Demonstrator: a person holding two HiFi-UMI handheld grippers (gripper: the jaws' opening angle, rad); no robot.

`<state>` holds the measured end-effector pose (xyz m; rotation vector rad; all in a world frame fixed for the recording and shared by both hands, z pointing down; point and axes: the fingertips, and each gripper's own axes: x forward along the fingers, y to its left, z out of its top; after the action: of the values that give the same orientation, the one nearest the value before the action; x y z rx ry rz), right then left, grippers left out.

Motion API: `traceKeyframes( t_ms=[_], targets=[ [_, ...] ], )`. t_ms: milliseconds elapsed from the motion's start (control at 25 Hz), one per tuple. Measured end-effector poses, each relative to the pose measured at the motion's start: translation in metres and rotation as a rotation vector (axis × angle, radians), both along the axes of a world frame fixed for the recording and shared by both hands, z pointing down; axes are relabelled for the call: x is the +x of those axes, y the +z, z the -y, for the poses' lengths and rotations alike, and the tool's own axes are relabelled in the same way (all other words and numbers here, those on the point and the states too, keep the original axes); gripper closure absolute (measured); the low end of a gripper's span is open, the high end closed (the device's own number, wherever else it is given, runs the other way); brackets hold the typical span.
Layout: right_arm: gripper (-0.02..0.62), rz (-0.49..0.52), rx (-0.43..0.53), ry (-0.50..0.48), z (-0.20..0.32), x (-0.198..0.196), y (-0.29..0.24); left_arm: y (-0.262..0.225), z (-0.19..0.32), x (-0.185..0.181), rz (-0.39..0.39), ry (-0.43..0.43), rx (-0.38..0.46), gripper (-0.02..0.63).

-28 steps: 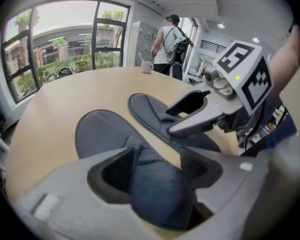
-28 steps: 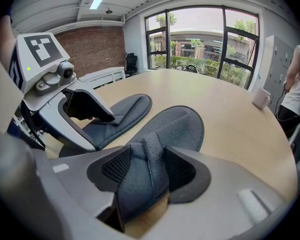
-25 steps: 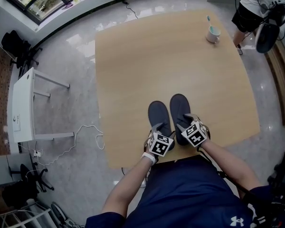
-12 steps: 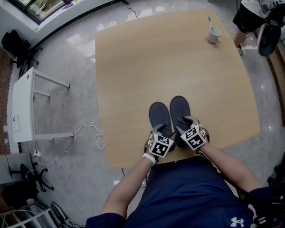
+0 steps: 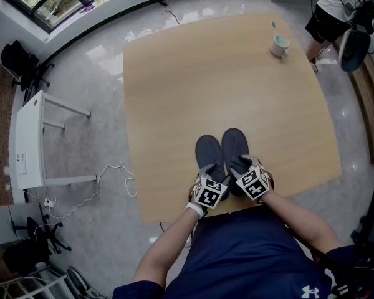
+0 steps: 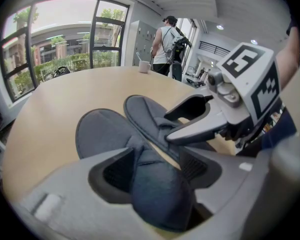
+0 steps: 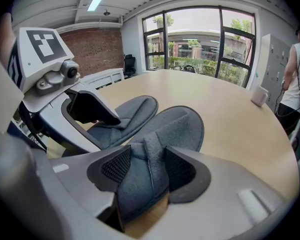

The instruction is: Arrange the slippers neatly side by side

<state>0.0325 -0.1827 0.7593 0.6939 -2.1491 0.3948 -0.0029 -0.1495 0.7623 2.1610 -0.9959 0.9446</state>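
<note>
Two dark grey slippers lie toes-away near the table's front edge, with their inner sides touching. In the head view the left slipper (image 5: 209, 153) sits a little nearer to me than the right slipper (image 5: 235, 143). My left gripper (image 5: 210, 170) is shut on the left slipper's heel (image 6: 155, 179), whose sides bunch between the pads. The right gripper (image 5: 243, 167) pinches the right slipper's heel (image 7: 142, 176), which folds into a crease. The right gripper (image 6: 210, 119) shows in the left gripper view, on the right slipper (image 6: 145, 111).
The wooden table (image 5: 174, 73) stretches away from me, with a mug (image 5: 279, 44) at its far right corner. A person (image 5: 327, 11) stands beyond that corner. A white desk (image 5: 28, 142) and a loose cable (image 5: 112, 173) are on the floor to the left.
The right slipper has slid left against the left one, closing the gap. Both grippers and slippers have drawn slightly toward me.
</note>
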Motion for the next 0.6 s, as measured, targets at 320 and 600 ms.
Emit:
traceKeyframes(
  t_ms=[320,600],
  targets=[
    [0.371,0.047,0.02,-0.015,0.004,-0.001,-0.014,-0.015,0.002,0.001,-0.007,0.02,0.022,0.317],
    [0.405,0.217,0.034,0.05,0.012,-0.012,-0.057,-0.064,0.009,-0.001,-0.108,-0.082,0.078,0.328]
  ],
)
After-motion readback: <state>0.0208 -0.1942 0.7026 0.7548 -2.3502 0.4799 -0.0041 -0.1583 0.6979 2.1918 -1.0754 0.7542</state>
